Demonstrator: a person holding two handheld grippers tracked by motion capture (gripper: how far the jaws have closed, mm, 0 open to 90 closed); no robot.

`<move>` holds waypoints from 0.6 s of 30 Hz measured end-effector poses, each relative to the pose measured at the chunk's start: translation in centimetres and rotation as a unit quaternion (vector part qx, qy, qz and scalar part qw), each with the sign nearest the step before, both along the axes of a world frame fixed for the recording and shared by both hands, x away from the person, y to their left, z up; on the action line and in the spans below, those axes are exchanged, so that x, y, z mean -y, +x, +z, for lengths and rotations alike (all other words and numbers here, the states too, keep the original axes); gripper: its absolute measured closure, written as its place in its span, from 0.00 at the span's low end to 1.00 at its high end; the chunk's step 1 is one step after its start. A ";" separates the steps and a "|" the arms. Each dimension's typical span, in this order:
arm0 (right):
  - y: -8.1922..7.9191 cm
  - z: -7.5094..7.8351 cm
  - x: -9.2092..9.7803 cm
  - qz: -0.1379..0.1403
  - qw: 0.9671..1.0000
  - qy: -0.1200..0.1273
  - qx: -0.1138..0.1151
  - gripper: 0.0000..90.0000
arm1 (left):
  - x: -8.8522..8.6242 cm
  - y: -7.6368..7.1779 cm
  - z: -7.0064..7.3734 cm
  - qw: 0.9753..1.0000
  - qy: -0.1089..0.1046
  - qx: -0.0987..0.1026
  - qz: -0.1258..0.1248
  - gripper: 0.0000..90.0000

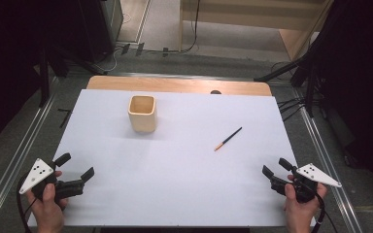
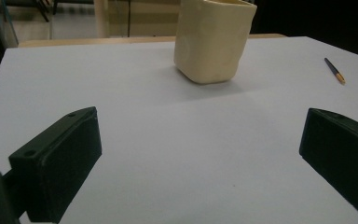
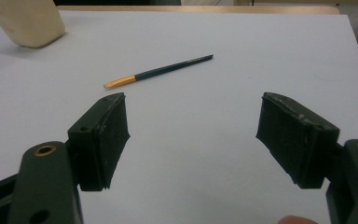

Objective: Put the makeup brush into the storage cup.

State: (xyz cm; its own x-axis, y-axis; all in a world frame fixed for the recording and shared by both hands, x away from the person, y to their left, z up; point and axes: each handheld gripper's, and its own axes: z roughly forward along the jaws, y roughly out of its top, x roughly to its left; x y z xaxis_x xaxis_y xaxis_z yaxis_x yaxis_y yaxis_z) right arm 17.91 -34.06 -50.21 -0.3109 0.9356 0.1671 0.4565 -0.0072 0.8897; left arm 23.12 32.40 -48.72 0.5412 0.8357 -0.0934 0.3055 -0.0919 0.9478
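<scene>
A cream square cup [image 1: 142, 113] stands upright on the white table sheet [image 1: 175, 165], toward the back left. A dark pencil with an orange end [image 1: 228, 139] lies flat to the right of centre. My left gripper [image 1: 76, 166] is held open near the front left corner, empty. My right gripper [image 1: 276, 167] is held open near the front right corner, empty. From the left gripper view the cup [image 2: 213, 39] sits ahead and the pencil [image 2: 334, 70] far right. The right gripper view has the pencil [image 3: 161, 71] just beyond the jaws and the cup [image 3: 25, 21] at top left.
The sheet covers a wooden table whose back edge [image 1: 175, 85] shows bare. Metal rails [image 1: 19, 155] run along both sides on the floor, with cables and dark stands [image 1: 311, 73] behind. A wooden cabinet [image 1: 252, 19] is at the back.
</scene>
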 end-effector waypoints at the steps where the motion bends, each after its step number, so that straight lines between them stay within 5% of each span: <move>1: 0.0 0.1 -0.1 0.001 1.000 0.000 -0.001 0.29 | 0.1 0.0 0.0 1.000 -0.002 0.000 0.000 0.00; 6: 0.3 0.8 -0.6 0.017 1.000 0.000 -0.001 0.29 | 0.0 -0.1 0.2 1.000 -0.005 0.002 -0.002 0.00; 12: 1.4 2.0 -1.4 0.038 0.999 -0.001 -0.034 0.24 | 0.3 0.1 0.2 1.000 0.003 0.001 -0.004 0.00; 18: 2.4 2.7 -2.4 0.055 0.997 -0.034 -0.045 0.24 | 0.5 0.1 0.4 1.000 0.011 0.006 -0.012 0.00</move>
State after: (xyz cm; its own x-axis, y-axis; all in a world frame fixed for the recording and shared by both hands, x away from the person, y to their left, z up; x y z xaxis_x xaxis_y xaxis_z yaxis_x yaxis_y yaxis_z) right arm 20.29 -31.70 -47.56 -0.3982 0.9070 0.1371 0.5299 0.1054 0.8415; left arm 23.20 31.92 -48.35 0.5624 0.8240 -0.0691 0.2914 -0.1193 0.9491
